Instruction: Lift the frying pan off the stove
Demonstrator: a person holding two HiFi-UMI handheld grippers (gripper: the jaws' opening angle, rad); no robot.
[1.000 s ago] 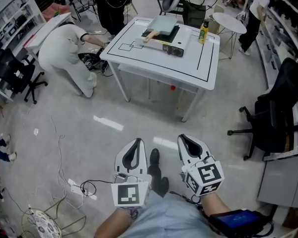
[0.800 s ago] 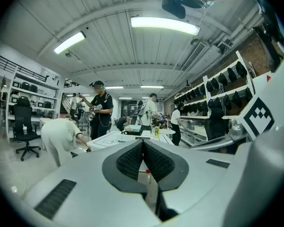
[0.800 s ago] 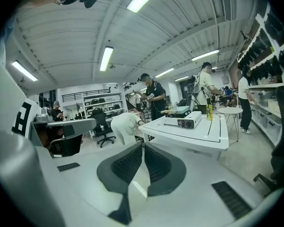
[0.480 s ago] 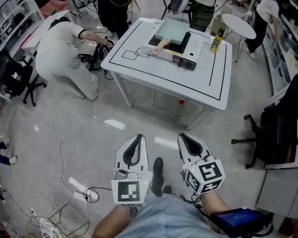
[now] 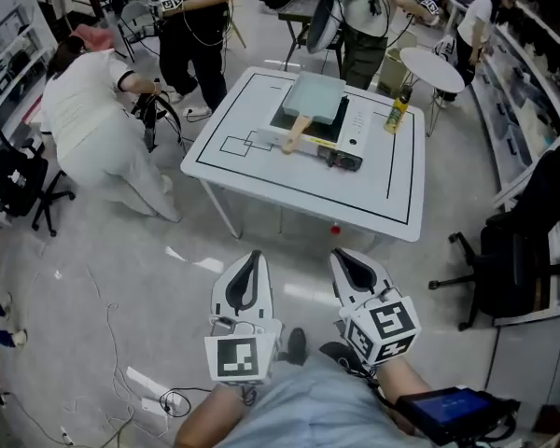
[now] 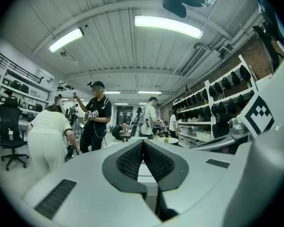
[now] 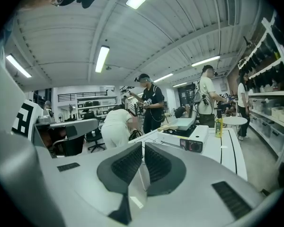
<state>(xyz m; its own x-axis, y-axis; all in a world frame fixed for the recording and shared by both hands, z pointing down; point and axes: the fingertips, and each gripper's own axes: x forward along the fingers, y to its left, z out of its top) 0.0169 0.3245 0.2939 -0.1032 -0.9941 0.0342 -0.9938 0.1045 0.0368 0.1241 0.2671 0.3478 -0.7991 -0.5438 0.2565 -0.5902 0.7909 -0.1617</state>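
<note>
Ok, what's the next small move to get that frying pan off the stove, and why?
Probably step closer to the table: both grippers hang well short of it. The left gripper and right gripper are shut and empty, and the frying pan sits on the stove, wooden handle toward you.

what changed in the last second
The person has walked toward the table, which now sits lower and larger in the head view. Nothing was gripped or let go. The left gripper and right gripper stay shut and empty, held low; the pan still sits on the stove.
</note>
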